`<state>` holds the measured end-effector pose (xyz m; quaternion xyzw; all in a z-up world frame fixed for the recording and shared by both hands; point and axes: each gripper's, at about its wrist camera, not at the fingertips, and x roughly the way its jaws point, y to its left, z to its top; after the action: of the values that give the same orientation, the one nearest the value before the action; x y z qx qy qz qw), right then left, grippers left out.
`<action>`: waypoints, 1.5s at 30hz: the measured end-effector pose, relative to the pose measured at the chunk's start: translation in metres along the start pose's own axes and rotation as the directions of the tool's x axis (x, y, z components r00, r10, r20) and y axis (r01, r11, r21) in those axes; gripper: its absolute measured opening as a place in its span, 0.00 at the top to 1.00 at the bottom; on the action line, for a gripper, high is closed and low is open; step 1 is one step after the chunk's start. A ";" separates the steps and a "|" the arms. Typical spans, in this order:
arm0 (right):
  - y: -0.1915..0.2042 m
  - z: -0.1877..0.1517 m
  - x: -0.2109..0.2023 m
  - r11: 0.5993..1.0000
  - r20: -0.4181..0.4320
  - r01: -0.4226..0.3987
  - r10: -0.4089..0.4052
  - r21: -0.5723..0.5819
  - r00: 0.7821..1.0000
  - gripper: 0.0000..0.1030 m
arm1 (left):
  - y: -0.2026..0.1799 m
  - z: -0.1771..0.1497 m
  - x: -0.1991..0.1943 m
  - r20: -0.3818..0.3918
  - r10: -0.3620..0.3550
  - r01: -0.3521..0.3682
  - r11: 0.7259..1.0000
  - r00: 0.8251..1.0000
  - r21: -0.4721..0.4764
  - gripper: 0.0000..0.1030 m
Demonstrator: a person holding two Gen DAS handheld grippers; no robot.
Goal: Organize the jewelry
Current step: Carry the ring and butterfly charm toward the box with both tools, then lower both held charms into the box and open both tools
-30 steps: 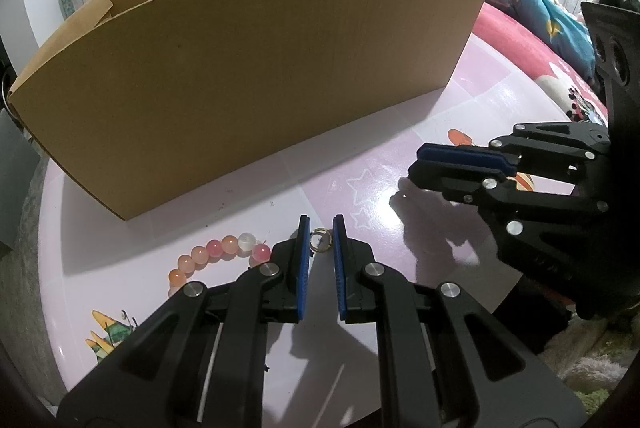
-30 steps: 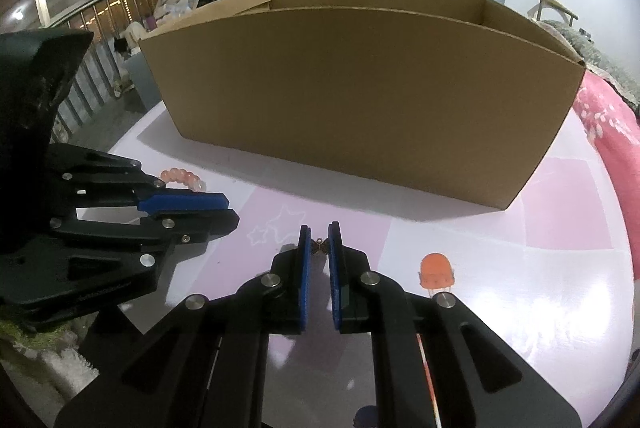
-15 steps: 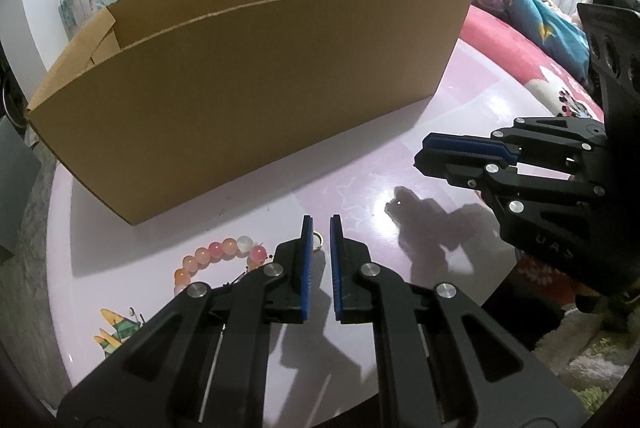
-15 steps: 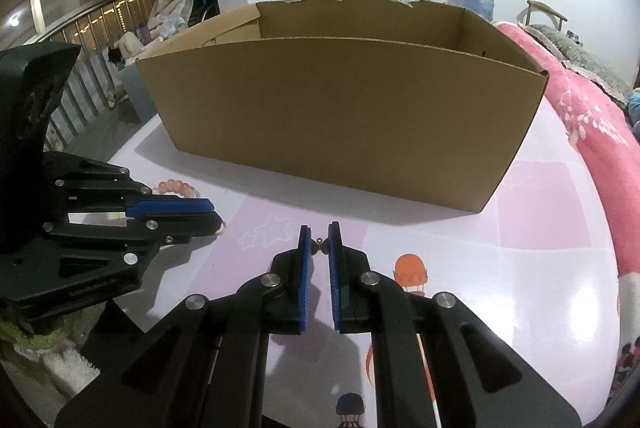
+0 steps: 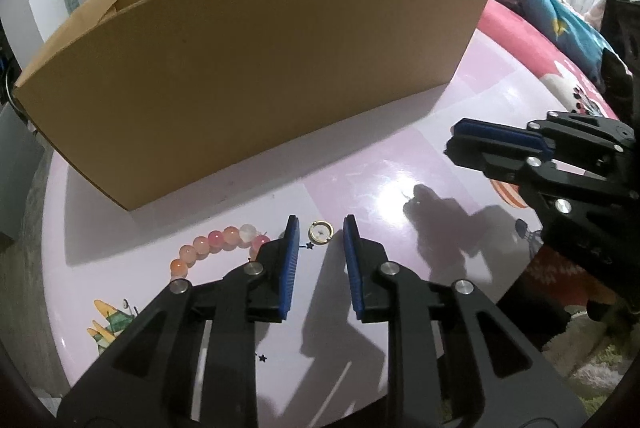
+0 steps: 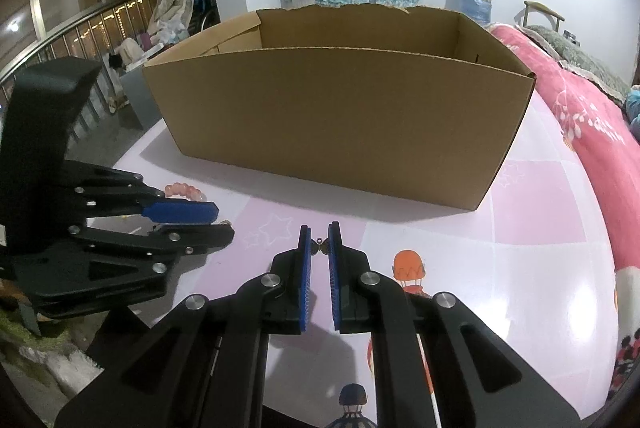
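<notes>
Pink, glossy and printed with cartoon figures, the tabletop [image 5: 400, 156] carries a large cardboard box [image 5: 256, 68] across the upper half of both frames; its top is open, and the little of its inside that shows is bare cardboard. At lower centre of the left wrist view, the left claw [image 5: 321, 234] stands apart, a small gold ring [image 5: 321, 231] lying on the tabletop between its tips. A bracelet [image 5: 218, 244] of pink and orange beads curves just left of that claw. At lower centre of the right wrist view, the right claw [image 6: 320, 240] is clamped on a tiny brass charm [image 6: 322, 245]. No readable writing shows.
</notes>
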<state>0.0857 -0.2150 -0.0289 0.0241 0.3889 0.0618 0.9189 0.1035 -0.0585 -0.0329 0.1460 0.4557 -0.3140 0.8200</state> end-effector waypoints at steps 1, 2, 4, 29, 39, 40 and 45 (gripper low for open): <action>0.000 0.000 0.000 1.000 0.000 0.001 -0.001 0.001 1.000 0.91 | 0.000 0.000 0.000 0.002 0.003 -0.003 1.000 1.000 0.006 0.79; -0.001 0.000 0.000 1.000 0.001 0.001 -0.001 0.003 1.000 0.91 | -0.001 0.000 0.001 0.001 0.006 -0.006 1.000 1.000 0.011 0.80; -0.001 -0.001 -0.001 1.000 0.003 0.001 -0.001 0.009 1.000 0.91 | -0.004 0.000 0.001 0.003 0.025 -0.025 0.999 1.000 0.026 0.84; -0.007 0.017 -0.031 1.000 0.086 -0.001 0.000 0.006 0.996 0.91 | -0.018 0.009 -0.048 0.123 0.012 -0.023 0.996 0.992 0.081 0.91; -0.027 0.093 -0.050 0.999 0.243 -0.027 0.031 -0.019 0.970 0.91 | -0.007 0.097 -0.097 0.301 -0.079 0.054 0.994 0.950 0.091 0.91; -0.032 0.099 -0.044 0.999 0.227 -0.049 0.051 -0.012 0.973 0.91 | -0.003 0.105 -0.091 0.293 -0.078 0.054 0.995 0.953 0.089 0.91; -0.065 0.141 0.013 0.977 0.085 -0.174 0.164 0.127 0.983 0.91 | 0.029 0.152 -0.027 0.143 -0.090 0.095 0.995 0.986 -0.029 0.91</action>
<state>0.2015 -0.2769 0.0539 0.1209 0.3543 0.1127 0.9204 0.2111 -0.1064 0.0714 0.0873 0.4081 -0.3530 0.8374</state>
